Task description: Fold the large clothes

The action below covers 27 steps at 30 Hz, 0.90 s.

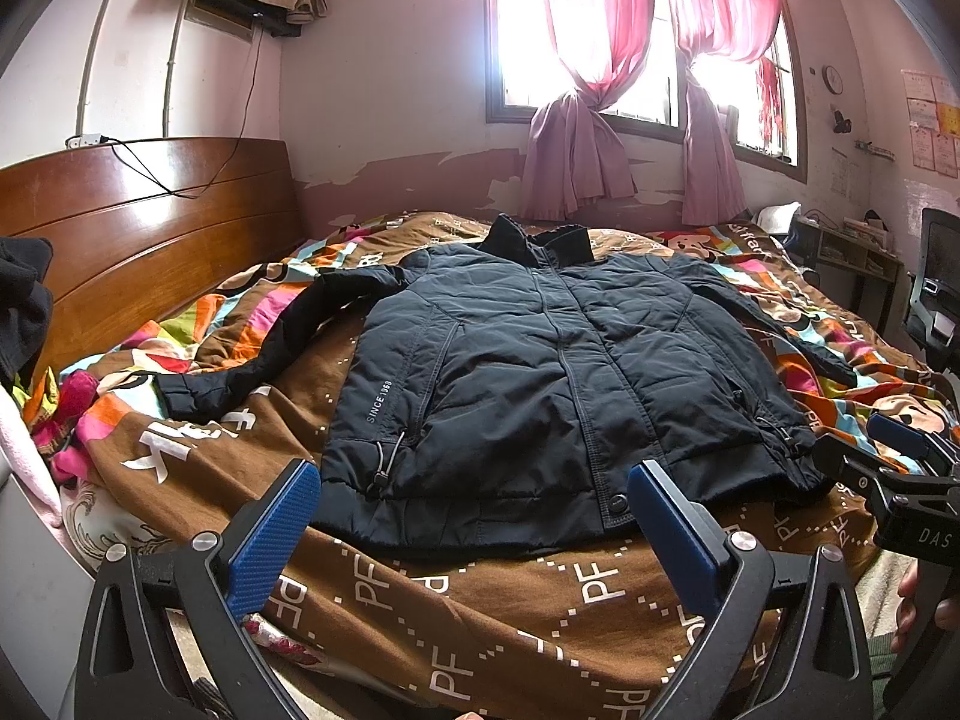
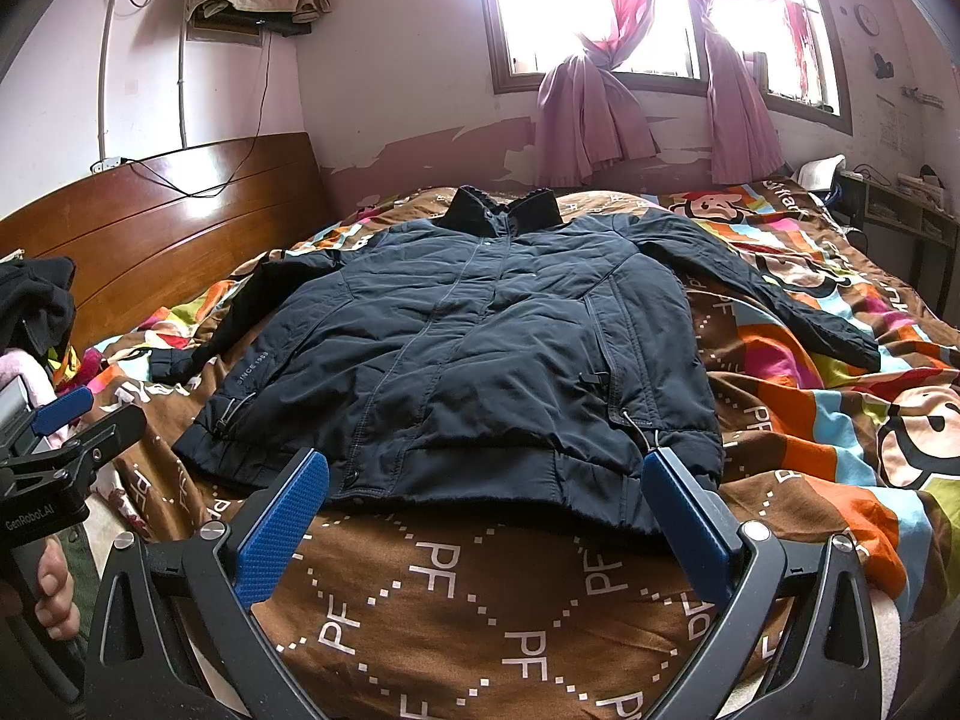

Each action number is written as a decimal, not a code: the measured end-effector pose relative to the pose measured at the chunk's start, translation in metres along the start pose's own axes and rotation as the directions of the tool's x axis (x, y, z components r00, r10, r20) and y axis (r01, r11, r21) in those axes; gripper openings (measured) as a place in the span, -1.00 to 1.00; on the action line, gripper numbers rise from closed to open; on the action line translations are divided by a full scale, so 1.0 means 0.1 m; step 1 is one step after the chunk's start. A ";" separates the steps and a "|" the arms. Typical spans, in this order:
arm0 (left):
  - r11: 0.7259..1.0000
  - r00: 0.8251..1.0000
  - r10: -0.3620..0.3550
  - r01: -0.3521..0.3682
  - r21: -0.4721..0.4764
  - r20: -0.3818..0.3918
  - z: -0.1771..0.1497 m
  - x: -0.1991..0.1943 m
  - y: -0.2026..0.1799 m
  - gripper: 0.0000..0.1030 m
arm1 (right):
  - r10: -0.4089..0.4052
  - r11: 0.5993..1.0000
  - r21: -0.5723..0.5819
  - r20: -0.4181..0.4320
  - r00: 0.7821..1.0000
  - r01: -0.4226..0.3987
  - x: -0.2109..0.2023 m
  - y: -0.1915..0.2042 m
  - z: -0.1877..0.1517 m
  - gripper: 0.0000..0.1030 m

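Far left: a wooden headboard (image 1: pixel 150 222) with a dark garment (image 1: pixel 24 306) bunched at its near end. On the bed, a brown and many-coloured quilt (image 1: pixel 480 612) printed with "PF". Left gripper (image 1: pixel 474 528) low over the near edge of the quilt, blue fingers (image 1: pixel 276 540) spread wide apart, gripping nothing, just short of the hem.

Middle: a dark padded jacket (image 1: pixel 540 372), zipped, front up, flat on the quilt, collar toward the window, hem toward the cameras. Left sleeve (image 1: pixel 264 348) angled out toward the headboard, cuff on the quilt; "SINCE 1968", or close to it, printed by the left pocket.

Right: the other sleeve (image 2: pixel 780 300) stretched out over the striped part of the quilt. Right gripper (image 2: pixel 486 522) beside the left one, fingers (image 2: pixel 690 528) likewise wide apart and empty, the right one at the hem corner, possibly touching it. Behind, pink curtains (image 2: pixel 600 120) knotted at a bright window.
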State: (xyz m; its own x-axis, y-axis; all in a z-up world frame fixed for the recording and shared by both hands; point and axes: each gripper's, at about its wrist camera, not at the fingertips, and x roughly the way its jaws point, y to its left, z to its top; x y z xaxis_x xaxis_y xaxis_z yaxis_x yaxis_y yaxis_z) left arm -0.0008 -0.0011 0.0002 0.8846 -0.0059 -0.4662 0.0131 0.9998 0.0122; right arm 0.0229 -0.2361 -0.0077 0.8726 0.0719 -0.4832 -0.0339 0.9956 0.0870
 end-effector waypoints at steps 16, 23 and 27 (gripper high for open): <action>1.000 1.000 0.008 -0.008 0.002 -0.014 0.01 -0.01 -0.04 1.00 | -0.002 1.000 0.002 -0.006 1.000 0.002 0.02 0.00 0.00 0.98; 0.999 0.996 0.045 -0.044 0.017 -0.077 0.10 0.26 -0.10 1.00 | -0.021 0.999 0.023 -0.033 0.999 0.022 0.12 -0.09 0.06 0.98; 0.994 0.987 0.107 -0.102 0.047 -0.121 0.27 0.51 -0.17 1.00 | -0.061 0.994 0.084 -0.039 0.997 0.064 0.22 -0.29 0.12 0.98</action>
State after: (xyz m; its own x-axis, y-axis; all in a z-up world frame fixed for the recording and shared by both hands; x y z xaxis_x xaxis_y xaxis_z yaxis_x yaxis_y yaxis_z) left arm 0.0571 -0.0188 -0.0001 0.8182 0.1030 -0.5657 -0.0553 0.9934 0.1008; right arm 0.0490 -0.2645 -0.0100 0.8536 0.0134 -0.5208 0.0631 0.9896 0.1289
